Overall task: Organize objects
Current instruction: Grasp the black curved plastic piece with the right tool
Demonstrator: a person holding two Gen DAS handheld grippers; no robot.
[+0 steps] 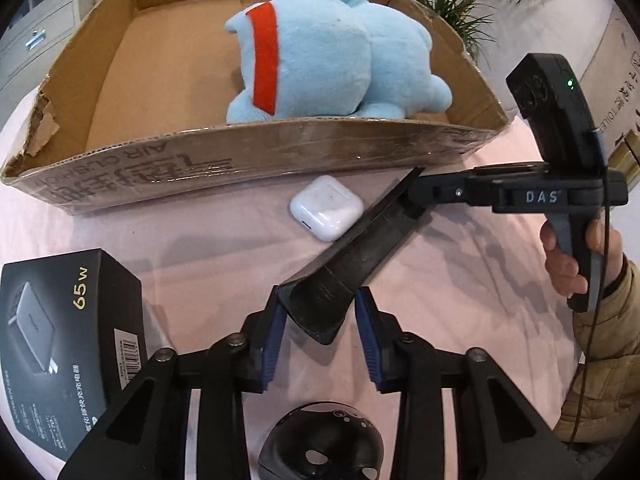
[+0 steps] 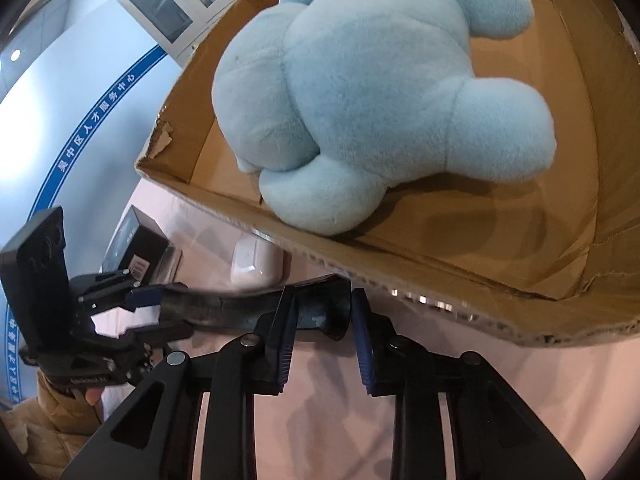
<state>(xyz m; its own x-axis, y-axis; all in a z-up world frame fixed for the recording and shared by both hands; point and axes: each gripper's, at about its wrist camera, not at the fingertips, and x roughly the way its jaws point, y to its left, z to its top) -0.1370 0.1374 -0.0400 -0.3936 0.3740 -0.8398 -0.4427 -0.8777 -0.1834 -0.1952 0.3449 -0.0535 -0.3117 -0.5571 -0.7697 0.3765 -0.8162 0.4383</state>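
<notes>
A long black wedge-shaped case (image 1: 352, 248) hangs over the pink table between my two grippers. My left gripper (image 1: 320, 312) is shut on its wide end. My right gripper (image 2: 324, 312) is shut on its other end (image 2: 320, 312); in the left wrist view that gripper (image 1: 416, 196) comes in from the right. A light blue plush toy (image 1: 320, 52) with a red band lies in the cardboard box (image 1: 240, 160) beyond; it also shows in the right wrist view (image 2: 380, 92). A white earbud case (image 1: 326, 212) lies in front of the box.
A black 65 W charger box (image 1: 60, 328) sits at the left. A round black object (image 1: 320, 444) lies under my left gripper. A plant stands behind the box at the right. The cardboard box wall (image 2: 400, 276) runs right in front of my right gripper.
</notes>
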